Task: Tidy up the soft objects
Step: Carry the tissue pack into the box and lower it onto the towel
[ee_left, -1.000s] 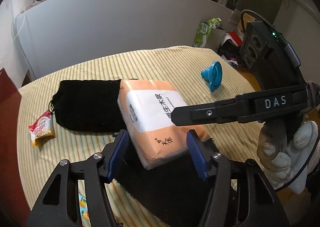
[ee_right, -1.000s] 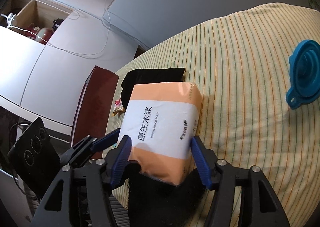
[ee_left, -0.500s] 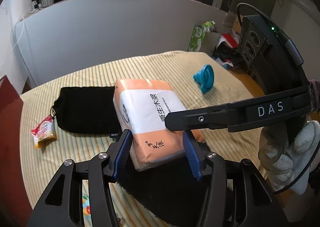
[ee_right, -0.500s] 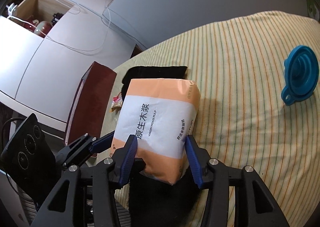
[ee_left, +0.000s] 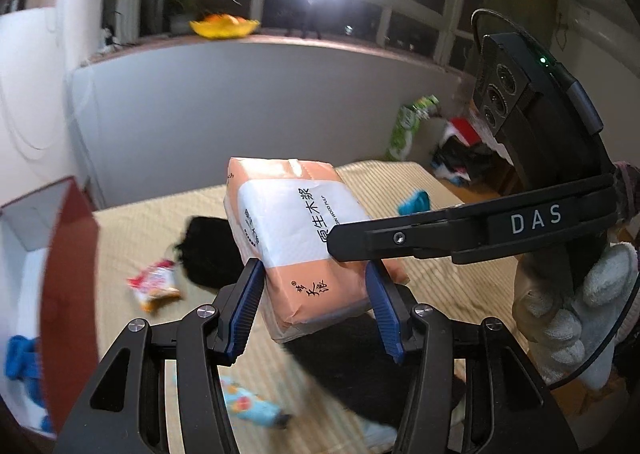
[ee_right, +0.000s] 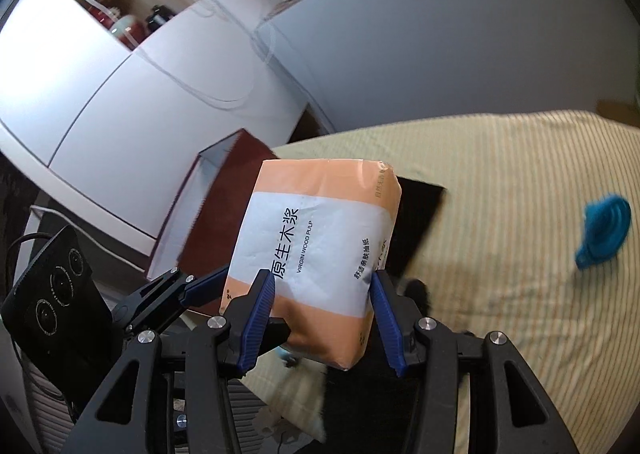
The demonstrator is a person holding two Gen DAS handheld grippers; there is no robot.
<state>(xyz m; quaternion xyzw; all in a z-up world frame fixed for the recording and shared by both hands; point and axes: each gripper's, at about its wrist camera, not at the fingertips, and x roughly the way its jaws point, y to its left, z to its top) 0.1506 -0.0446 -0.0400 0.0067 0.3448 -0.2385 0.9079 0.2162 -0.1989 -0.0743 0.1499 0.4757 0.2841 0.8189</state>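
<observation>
Tissue pack point(ee_left: 296, 238) (orange/white) pinched by left gripper point(ee_left: 316, 310) & right gripper point(ee_right: 322, 322), prob. clear of striped bed point(ee_right: 520, 189).

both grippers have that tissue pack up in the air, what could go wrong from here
1. The tissue pack is soft, and the left gripper and right gripper both pinch only its near end, so the far end may sag or slip out.
2. If the hands drift apart, the wrapper could tear or one grip could let go.
3. The dark red box stands just behind the pack; swinging that way could clip its rim.
</observation>
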